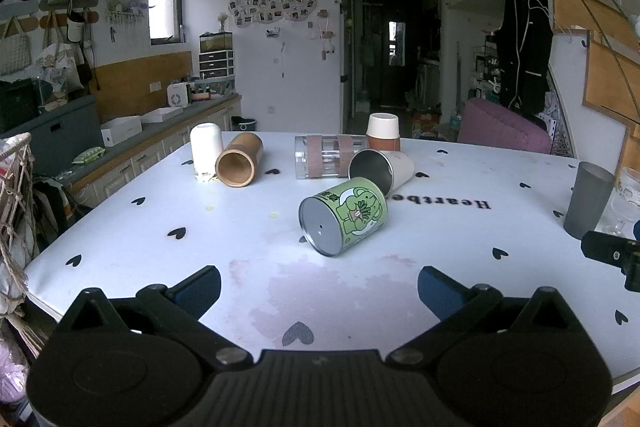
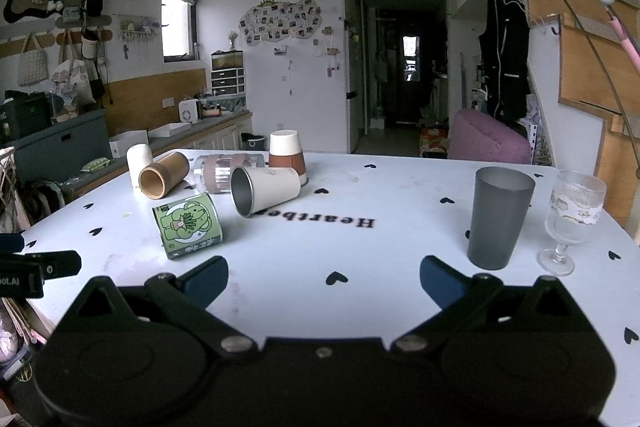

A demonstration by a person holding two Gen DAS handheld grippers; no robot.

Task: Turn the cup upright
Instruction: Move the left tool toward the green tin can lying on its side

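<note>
I hold a tool in each hand above the near edge of a white desk (image 1: 120, 227) printed with small black hearts. My left tool (image 1: 319, 287) is released, its blue-padded fingers spread wide and grasping nothing. My right tool (image 2: 324, 277) is released the same way, empty.

Ahead of the left tool, a green cup (image 1: 344, 215) with a cartoon bear lies on its side, its flat metal base turned toward me. Just behind it lies a cream cup (image 1: 380, 169) with a metal inside, its mouth facing me. Farther left, a wooden cup (image 1: 239, 165) lies on its side next to a white cup (image 1: 206, 151) standing upside down. A clear cup (image 1: 324, 155) with brown bands lies on its side at the back, beside a cream and brown cup (image 1: 383, 131) standing upside down.

Ahead of my right tool, a grey cup (image 2: 500, 217) stands upright, with a stemmed glass (image 2: 572, 221) upright just to its right.
</note>
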